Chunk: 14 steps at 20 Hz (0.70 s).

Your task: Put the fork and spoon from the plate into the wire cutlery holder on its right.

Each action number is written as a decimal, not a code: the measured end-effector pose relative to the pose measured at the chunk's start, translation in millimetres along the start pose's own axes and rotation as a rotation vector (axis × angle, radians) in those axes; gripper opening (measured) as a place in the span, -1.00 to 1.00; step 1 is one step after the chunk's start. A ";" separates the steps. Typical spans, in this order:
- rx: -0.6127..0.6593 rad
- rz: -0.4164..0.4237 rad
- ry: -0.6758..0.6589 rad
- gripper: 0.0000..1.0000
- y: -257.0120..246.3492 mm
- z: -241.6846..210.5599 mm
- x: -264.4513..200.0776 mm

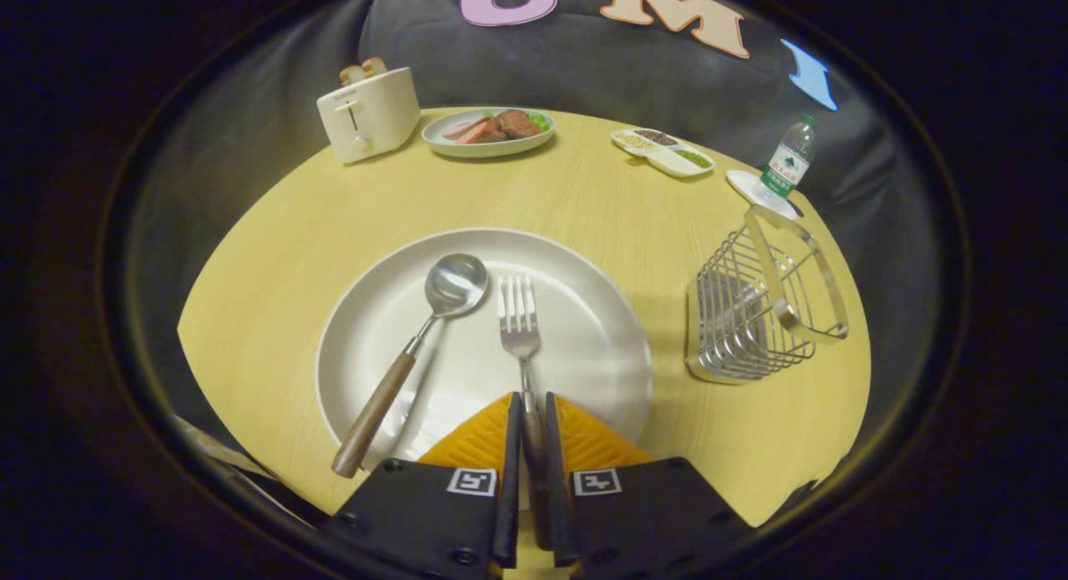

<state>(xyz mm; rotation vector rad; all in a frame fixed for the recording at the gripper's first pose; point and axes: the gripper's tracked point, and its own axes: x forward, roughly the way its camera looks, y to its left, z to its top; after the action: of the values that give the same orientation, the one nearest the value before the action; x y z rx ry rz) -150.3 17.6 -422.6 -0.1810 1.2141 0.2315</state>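
We cannot see the rear end of the fork (519, 330): its wooden handle runs back between the 2 fingers and is covered by the gripper (532, 409) body. Whether the fork is lifted off the plate (584, 346) or lies on it, we cannot tell. The contents of the wire cutlery holder (755, 317) are hard to make out through its bars.

The gripper's fingers are drawn narrow and both press against the fork's handle, 1 on each side, so it is clamped on the fork. The tines point straight ahead of the fingers, over the middle of the plate.

The spoon (417, 350) lies on the plate just to the left of the fork, its bowl far from us and its wooden handle angled back past the plate's near rim, apart from the fingers. The holder stands on the table (542, 196) to the right of the plate, near but not touching it, its handle tilted.

Beyond the plate we see a toaster (369, 113), a dish of food (489, 132), a divided tray (663, 150) and a water bottle (787, 161).
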 end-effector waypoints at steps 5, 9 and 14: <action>-0.012 0.001 0.035 -0.85 -0.7 0.1 -0.1; -0.007 0.023 0.056 -0.85 -5.0 13.5 -8.4; -0.026 0.031 0.093 -0.85 -19.4 26.7 -21.3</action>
<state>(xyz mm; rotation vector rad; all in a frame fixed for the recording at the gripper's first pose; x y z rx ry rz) -127.9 4.2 -393.2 -0.1979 1.3077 0.2681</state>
